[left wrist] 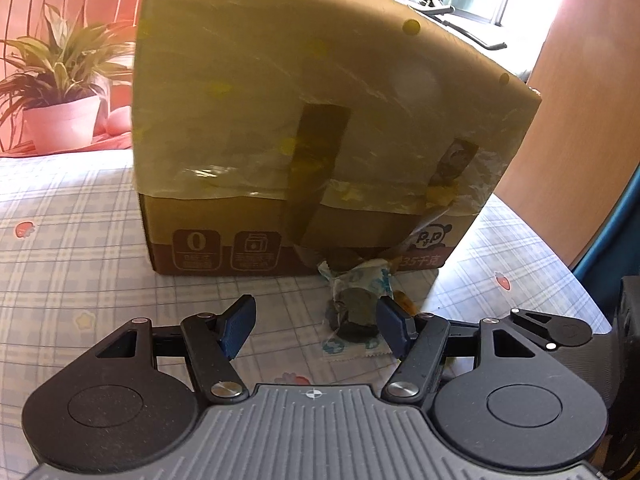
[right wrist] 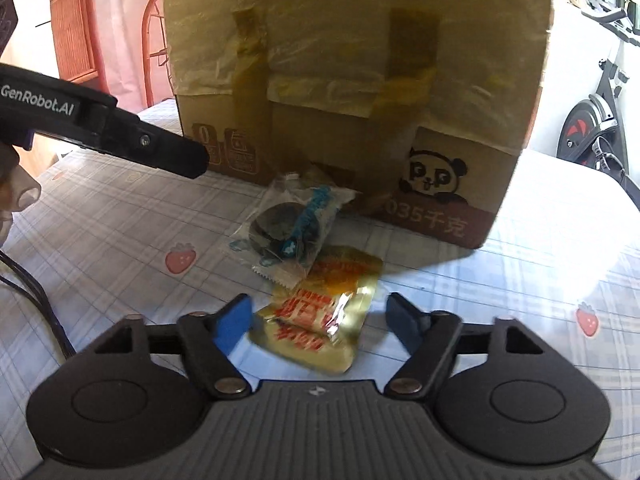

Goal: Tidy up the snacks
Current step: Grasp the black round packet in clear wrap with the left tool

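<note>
1. The cardboard box [right wrist: 352,92] stands on the checked surface [right wrist: 120,216], and two snack packets lie just in front of its lower edge.
2. The clear packet with dark cookies [right wrist: 286,228] lies nearest the box, its far end close to or touching the box's base; its near corner overlaps the yellow packet with red print [right wrist: 320,320], which lies on the side away from the box.
3. The right gripper [right wrist: 320,320] is released: both blue pads stand apart with the yellow packet between them, and neither pad visibly presses it (blur makes the left pad's contact hard to judge).
4. The yellow packet's long axis runs roughly along the line the right gripper points, slightly slanted, so the pads face its long sides.
5. The left gripper [left wrist: 316,326] is also released and empty; the cookie packet [left wrist: 354,312] sits off centre in its gap, against or just beside the right pad.
6. My judgement: the right hand is the nearer one to the yellow packet, and closing there is the likely next step, though the overlapping cookie packet may drag along.
</note>
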Demonstrator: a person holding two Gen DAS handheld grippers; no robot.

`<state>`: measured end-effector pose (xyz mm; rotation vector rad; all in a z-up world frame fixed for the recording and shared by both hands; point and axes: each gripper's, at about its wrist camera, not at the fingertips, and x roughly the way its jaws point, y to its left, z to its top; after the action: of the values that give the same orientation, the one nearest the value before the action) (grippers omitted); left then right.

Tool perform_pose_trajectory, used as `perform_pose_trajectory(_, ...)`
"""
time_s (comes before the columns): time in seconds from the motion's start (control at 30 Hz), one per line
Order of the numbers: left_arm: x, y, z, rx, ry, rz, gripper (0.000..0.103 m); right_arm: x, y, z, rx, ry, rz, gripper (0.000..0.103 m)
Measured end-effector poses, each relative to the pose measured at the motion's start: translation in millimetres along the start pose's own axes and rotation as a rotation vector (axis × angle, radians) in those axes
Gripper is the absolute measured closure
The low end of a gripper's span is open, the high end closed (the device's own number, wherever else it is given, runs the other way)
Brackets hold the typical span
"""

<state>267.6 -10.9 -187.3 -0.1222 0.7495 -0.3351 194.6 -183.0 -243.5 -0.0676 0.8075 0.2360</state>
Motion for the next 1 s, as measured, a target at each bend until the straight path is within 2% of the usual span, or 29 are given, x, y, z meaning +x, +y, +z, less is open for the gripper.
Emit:
perform_pose_trajectory(0.2, 21.7, -18.8, 0.5, -0.004, 0.011, -0.017, 0.029, -7.0, -6.8, -8.7, 0.033, -0.027, -0.025, 0.042)
perform_pose_trajectory(0.47, 60.0, -38.5, -2.4, 0.017, 0.068, -0.003, 0.029, -7.8, -4.7, -9.2, 0.034, -0.041, -0.035, 0.042)
perform_pose_trajectory(0.53, 65.3, -36.5, -5.2, -0.006, 0.088, -0.001, 0.031, -7.4, -5.1, -9.4, 0.034, -0.043, -0.033, 0.042)
perform_pose_trajectory(0.6, 67.3, -34.0, -8.3, -0.025, 0.082, 0.009, 0.047, -7.8, -5.8, -10.1, 0.039, -0.045, -0.027, 0.042)
perform_pose_trajectory(0.7, 60.0, -27.3, -14.4, -0.010, 0.063, -0.002, 0.056, -8.4, -7.6, -10.3, 0.046, -0.048, -0.021, 0.042)
perform_pose_trajectory(0.77, 52.8, -23.2, -18.2, -0.007, 0.064, -0.008, 0.057, -10.9, -7.4, -10.5, 0.044, -0.049, -0.024, 0.042)
perform_pose_trajectory(1.0, 24.9, -2.5, -38.4, -0.057, 0.045, 0.060, 0.057, -12.3, -8.6, -10.7, 0.060, -0.054, -0.016, 0.042)
